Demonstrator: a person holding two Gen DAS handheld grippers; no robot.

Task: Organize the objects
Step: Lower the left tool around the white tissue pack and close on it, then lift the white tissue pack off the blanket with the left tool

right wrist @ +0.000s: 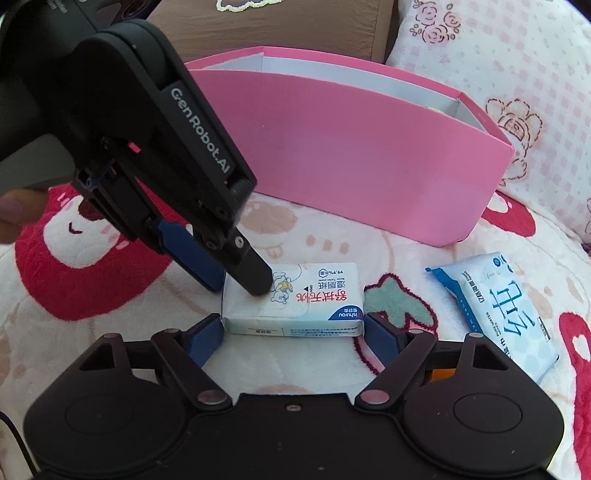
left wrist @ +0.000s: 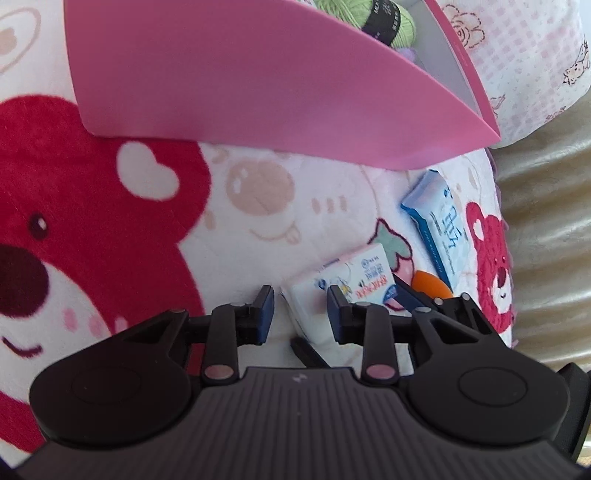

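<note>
My left gripper (left wrist: 301, 314) is spread open over the near end of the small wet-wipe pack (left wrist: 347, 291), lower centre of the left wrist frame. In the right wrist frame the same left gripper (right wrist: 236, 282) enters from the upper left; its black fingertip (right wrist: 255, 277) rests on the top left corner of the small wet-wipe pack (right wrist: 295, 299), and its blue pad sits just beside the pack's left end. It grasps nothing.

My right gripper (right wrist: 293, 338) is also open. Its two blue pads (right wrist: 205, 338) bracket the pack's near edge at lower centre, one at each end; I cannot tell whether they touch the wrapper.

The pack lies flat on the bear-print blanket (right wrist: 92, 280). The large blue wipe pack (right wrist: 506, 310) lies at the right of the frame, apart from the small one. The pink box (right wrist: 369, 155) stands beyond both, across the upper centre. In the left wrist frame the pink box (left wrist: 221, 74) fills the top, with green yarn (left wrist: 373, 18) visible inside it. An orange object (left wrist: 430, 286) shows partly at lower right, behind the right gripper's finger.
</note>
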